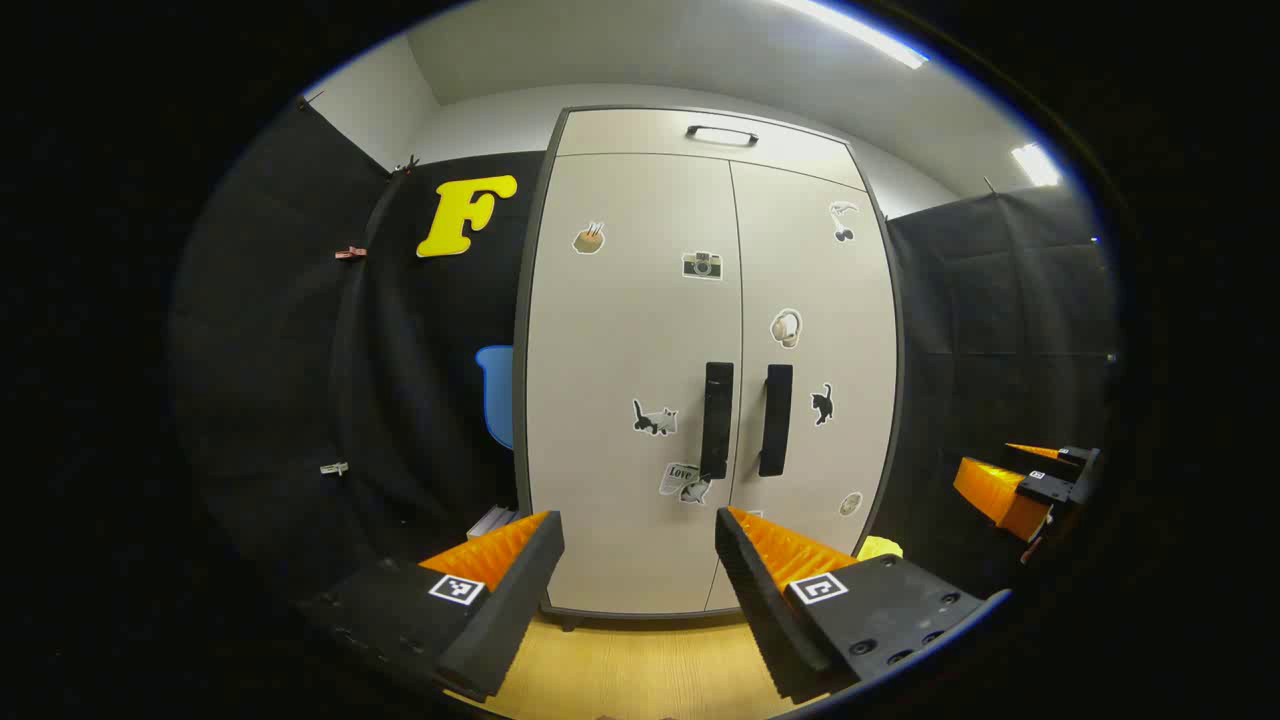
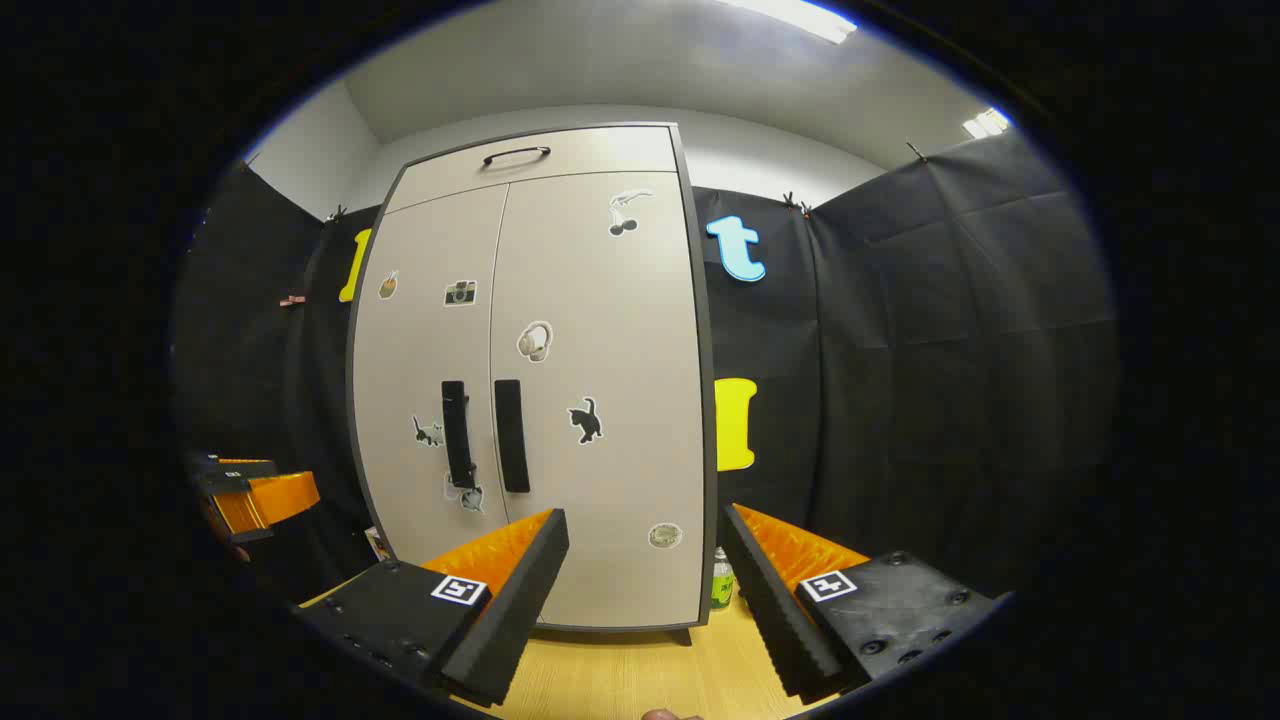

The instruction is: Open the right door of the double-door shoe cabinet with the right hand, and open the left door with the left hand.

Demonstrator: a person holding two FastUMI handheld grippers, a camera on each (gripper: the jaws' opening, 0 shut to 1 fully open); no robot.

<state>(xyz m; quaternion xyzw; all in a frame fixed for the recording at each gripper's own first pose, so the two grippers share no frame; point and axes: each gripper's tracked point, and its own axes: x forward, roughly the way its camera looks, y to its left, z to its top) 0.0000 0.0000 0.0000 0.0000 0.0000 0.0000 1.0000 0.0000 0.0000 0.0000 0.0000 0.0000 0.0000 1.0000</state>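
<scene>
- Fingers spread on both: left gripper (image 1: 640, 560) and right gripper (image 2: 645, 560), nothing btwn them; both short of the shoe cabinet (image 1: 620, 560)
- Cabinet upright ahead on wood floor (image 1: 640, 670); left door (image 1: 625, 330) and right door (image 2: 600, 330) both closed
- Left handle (image 1: 717, 420), right handle (image 2: 511, 435) untouched
- Progress: nil; both doors left, right first per task
</scene>
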